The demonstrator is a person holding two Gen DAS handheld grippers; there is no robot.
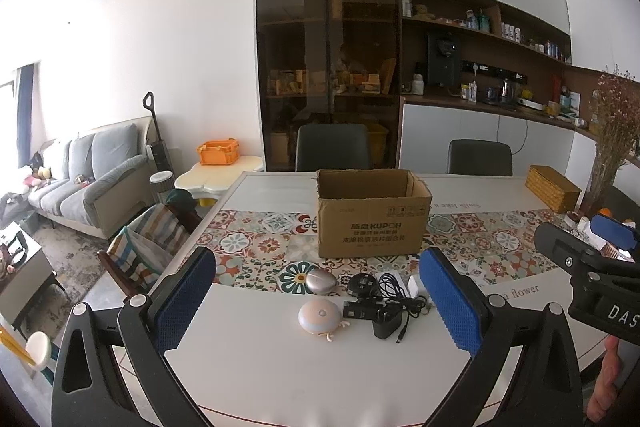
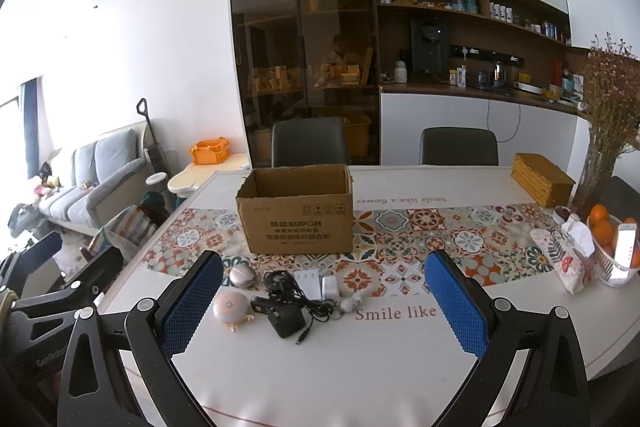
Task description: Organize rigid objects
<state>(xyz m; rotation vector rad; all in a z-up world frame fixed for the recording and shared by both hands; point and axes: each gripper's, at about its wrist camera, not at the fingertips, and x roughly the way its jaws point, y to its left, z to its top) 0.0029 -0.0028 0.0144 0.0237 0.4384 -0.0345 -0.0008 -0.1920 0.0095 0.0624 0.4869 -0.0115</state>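
An open brown cardboard box (image 1: pixel 372 213) stands on the patterned runner of the white table (image 1: pixel 280 355); it also shows in the right wrist view (image 2: pixel 298 213). In front of it lie a round pink gadget (image 1: pixel 319 315), a silver oval gadget (image 1: pixel 321 281), a black adapter with coiled cable (image 1: pixel 386 323), a small black round device (image 1: pixel 362 284) and white chargers (image 2: pixel 316 283). My left gripper (image 1: pixel 316 303) is open and empty above the near table, facing this cluster. My right gripper (image 2: pixel 324 303) is open and empty, the cluster between its fingers' line of sight.
A woven box (image 2: pixel 542 185), a vase of dried flowers (image 2: pixel 604 131), a basket of oranges (image 2: pixel 604 231), a phone (image 2: pixel 624 251) and a patterned pouch (image 2: pixel 560 263) stand at the table's right. Two dark chairs (image 2: pixel 308 143) stand behind the table. A striped-cushion chair (image 1: pixel 148 247) stands at left.
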